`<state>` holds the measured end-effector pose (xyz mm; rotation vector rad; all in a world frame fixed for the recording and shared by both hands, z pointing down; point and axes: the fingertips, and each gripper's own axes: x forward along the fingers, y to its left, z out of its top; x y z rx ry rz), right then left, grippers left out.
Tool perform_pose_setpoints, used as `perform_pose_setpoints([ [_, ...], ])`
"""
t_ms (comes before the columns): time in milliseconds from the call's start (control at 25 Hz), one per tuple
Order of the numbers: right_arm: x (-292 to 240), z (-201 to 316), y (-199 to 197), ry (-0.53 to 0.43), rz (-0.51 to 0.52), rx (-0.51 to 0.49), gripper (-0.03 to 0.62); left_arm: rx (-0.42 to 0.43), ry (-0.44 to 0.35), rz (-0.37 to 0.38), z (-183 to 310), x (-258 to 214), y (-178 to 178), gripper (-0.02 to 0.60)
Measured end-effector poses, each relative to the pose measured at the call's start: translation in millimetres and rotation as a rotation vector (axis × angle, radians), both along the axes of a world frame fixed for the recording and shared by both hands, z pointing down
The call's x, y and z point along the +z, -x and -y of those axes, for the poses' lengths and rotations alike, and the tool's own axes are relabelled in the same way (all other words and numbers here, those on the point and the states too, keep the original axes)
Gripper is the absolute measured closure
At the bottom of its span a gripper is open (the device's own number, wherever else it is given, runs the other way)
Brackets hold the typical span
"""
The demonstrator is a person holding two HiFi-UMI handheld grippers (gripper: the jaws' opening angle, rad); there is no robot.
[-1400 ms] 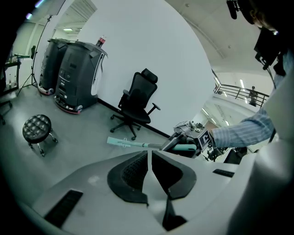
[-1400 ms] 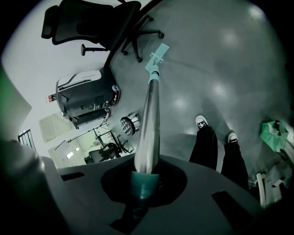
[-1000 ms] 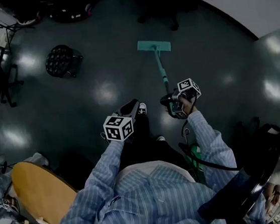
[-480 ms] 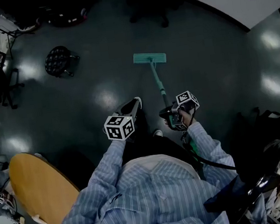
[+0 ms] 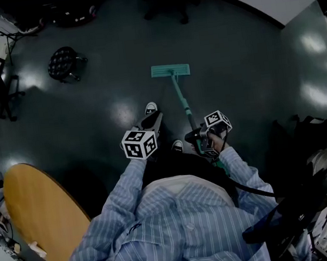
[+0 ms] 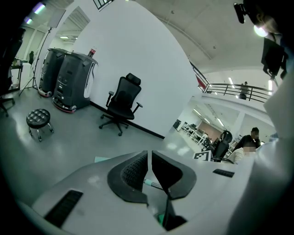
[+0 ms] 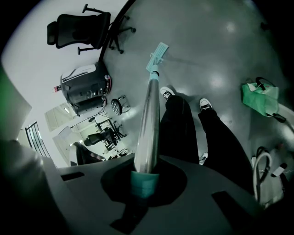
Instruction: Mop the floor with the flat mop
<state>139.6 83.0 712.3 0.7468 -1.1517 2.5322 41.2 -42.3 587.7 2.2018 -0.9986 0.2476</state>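
Note:
The flat mop has a teal head (image 5: 170, 70) lying flat on the dark floor ahead of my feet, and its pole (image 5: 182, 101) slants back to my right gripper (image 5: 201, 137). That gripper is shut on the pole's teal grip (image 7: 144, 183); in the right gripper view the silver pole (image 7: 149, 114) runs up to the mop head (image 7: 157, 56). My left gripper (image 5: 153, 121) hangs free left of the pole, level with my shoes. Its jaws (image 6: 149, 153) stand almost together with nothing between them; a bit of the pole (image 6: 151, 183) shows behind them.
A round black stool (image 5: 63, 63) stands far left. An office chair (image 6: 123, 98) and dark machines (image 6: 69, 78) line the white wall. A wooden round table (image 5: 35, 213) is at my left, and bags and cables (image 7: 259, 96) lie at my right. My shoes (image 7: 166, 92) stand near the pole.
The mop head has slid left and closer to my feet, and my feet have stepped forward. The right gripper keeps its hold on the pole; the left gripper has barely moved.

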Motion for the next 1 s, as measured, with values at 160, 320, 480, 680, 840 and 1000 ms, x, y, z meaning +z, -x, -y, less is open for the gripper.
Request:
perform_pose_setpoints([
  [160, -5.2, -36.3, -11.2, 0.009, 0.000, -0.012, 0.580, 0.020, 0.005, 0.010, -26.6, 3.8, -10.0, 0.551],
  [320, -12.1, -61.8, -23.5, 0.019, 0.011, -0.017, 0.580, 0.032, 0.001, 0.014, -36.3, 1.8, -17.6, 0.551],
  [480, -16.0, -92.2, -34.8, 0.030, 0.021, -0.011, 0.580, 0.050, -0.007, 0.018, -50.8, 0.8, -24.1, 0.551],
  [680, -30.4, -120.3, -55.3, 0.050, 0.018, -0.035, 0.580, 0.071, -0.003, 0.017, -61.1, 0.1, -28.7, 0.551],
  [840, -47.8, -144.4, -74.3, 0.077, -0.001, -0.083, 0.580, 0.079, 0.002, 0.023, -64.9, 1.6, -31.3, 0.551],
  [1000, -49.8, -167.3, -90.2, 0.094, -0.003, -0.093, 0.580, 0.086, -0.001, 0.022, -66.2, 0.9, -33.2, 0.551],
])
